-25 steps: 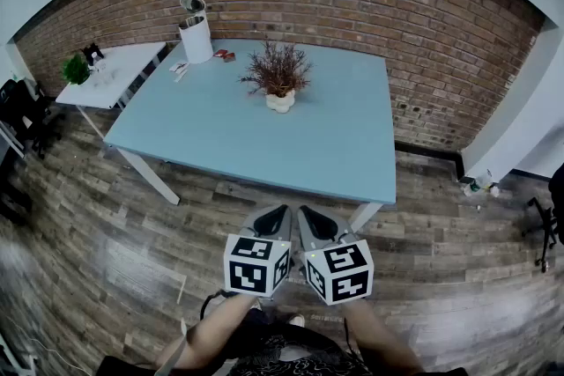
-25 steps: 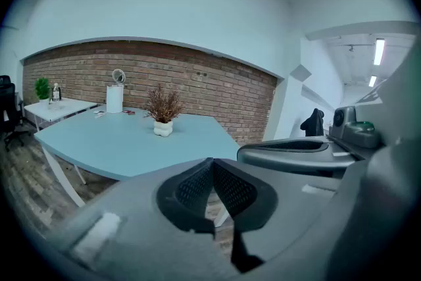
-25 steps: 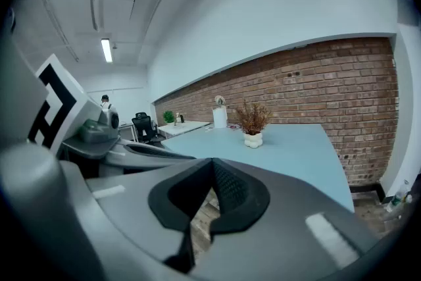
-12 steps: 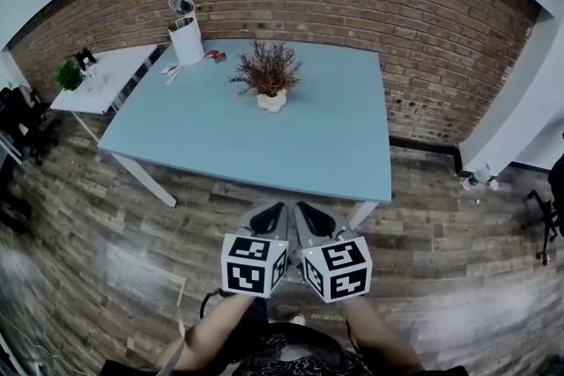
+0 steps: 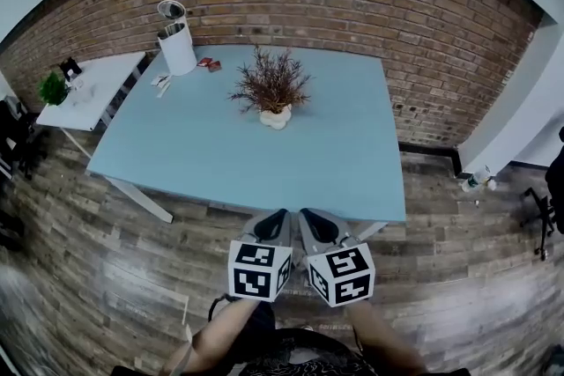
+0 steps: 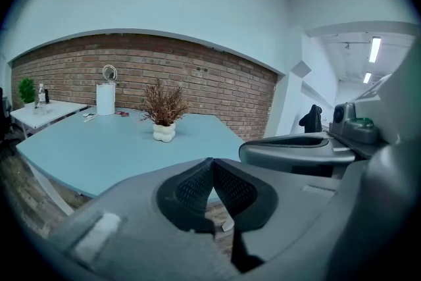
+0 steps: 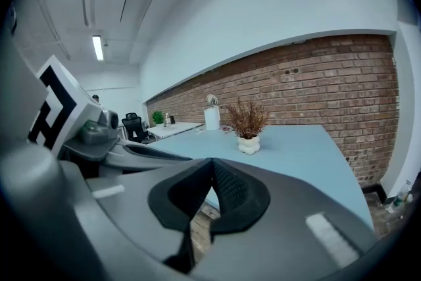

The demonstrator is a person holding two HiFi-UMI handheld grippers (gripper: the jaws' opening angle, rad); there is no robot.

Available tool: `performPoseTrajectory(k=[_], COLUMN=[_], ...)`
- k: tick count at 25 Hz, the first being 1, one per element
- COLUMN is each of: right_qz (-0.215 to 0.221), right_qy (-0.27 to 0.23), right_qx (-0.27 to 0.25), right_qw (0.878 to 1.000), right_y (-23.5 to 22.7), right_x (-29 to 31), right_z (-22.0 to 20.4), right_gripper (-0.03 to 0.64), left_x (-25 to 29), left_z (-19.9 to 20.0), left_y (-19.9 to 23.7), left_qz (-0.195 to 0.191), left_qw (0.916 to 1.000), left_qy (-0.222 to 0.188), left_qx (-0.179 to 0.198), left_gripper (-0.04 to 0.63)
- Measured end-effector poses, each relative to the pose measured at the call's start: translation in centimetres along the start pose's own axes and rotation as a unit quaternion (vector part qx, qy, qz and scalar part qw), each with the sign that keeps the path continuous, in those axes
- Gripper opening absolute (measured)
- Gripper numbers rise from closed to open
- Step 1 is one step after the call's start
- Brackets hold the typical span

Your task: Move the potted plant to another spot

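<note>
Plant (image 5: 272, 92) stands upper centre on table (image 5: 344, 163). Left gripper (image 5: 279, 216) and right gripper (image 5: 307, 216) hover lower centre, jaws closed on nothing.

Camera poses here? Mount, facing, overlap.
Head view: on the person's head, facing forward and steeply down at the blue table; shows left tongs, right tongs, forearms.
Left gripper view: on the left tongs, along their shut jaws toward the potted plant; right tongs at right.
Right gripper view: on the right tongs, jaws shut, toward the potted plant; left tongs at left.
Shared: all three see potted plant, table, brick wall.
</note>
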State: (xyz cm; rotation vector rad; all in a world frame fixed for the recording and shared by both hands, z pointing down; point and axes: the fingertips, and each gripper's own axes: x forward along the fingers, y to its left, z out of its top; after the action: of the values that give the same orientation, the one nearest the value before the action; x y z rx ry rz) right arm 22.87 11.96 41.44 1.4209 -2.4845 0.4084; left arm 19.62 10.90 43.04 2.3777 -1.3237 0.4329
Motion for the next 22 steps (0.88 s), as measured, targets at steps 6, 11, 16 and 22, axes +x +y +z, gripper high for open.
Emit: performPoseTrajectory(k=[6,11,16,22], right_qz=[-0.013,-0.038,-0.068,-0.109], right_qy=[0.011,0.018,0.032,0.038], right_qx=[-0.001,0.011,0.009,0.010], right_qw=[1.000,0.999,0.997,0.993], right_y=[0.3,-0.2,-1.0,-3.0], right_x=[6.2,10.4,13.3,16.0], right_z=[2.3,4.0,4.6,5.1], right_gripper=[0.000,0.000,0.005,0.060], left_x=[2.8,4.7,6.0,7.2], left_z=[2.2,4.2,5.1,5.6], left_y=[5.1,8.3,10.8,13.3], left_qz=[-0.024,-0.047,-0.066,-0.082], left_qw=[0.9996,0.9984,0.9969,0.9958], left_qy=[0.011,0.016,0.020,0.022], left_qx=[0.007,0.029,0.038,0.034], left_gripper=[-0.008,-0.008,-0.008,-0.008])
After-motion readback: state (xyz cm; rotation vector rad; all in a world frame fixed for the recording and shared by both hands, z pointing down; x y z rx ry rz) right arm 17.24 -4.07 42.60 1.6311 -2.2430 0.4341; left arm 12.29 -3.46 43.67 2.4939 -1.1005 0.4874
